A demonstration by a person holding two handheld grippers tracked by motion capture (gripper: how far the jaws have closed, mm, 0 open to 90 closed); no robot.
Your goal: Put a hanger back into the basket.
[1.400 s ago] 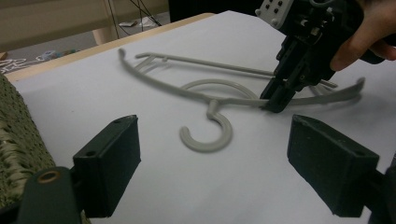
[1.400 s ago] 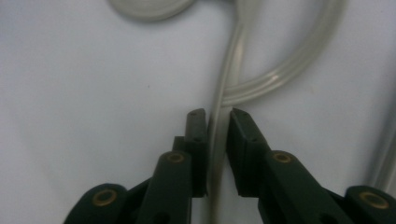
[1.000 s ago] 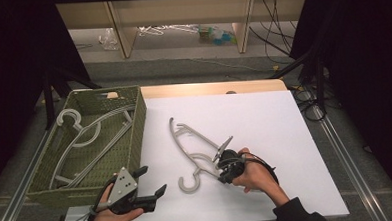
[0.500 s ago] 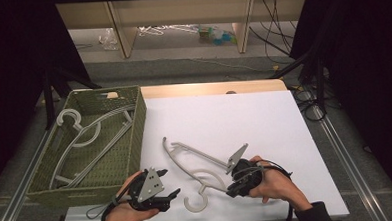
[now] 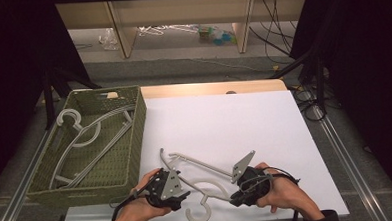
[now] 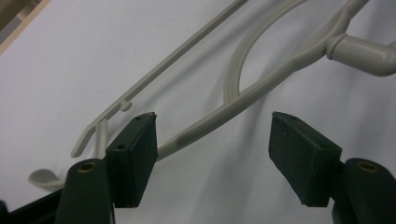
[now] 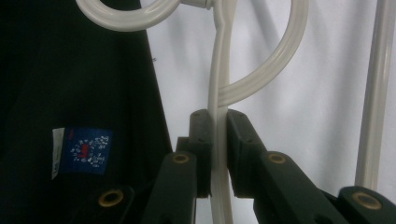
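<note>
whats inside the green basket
The green basket holds pale hangers, at least two overlapping. Its near wall hides the bottom edge, so anything lying there cannot be seen.

A pale grey plastic hanger (image 5: 199,183) lies near the front edge of the white table (image 5: 244,123), its hook (image 5: 197,212) curling toward the person and its straight bar running up and left. One shoulder is clamped between the right gripper (image 7: 218,140)'s jaws; the other runs between the parted jaws of the left gripper (image 6: 212,140).
</note>
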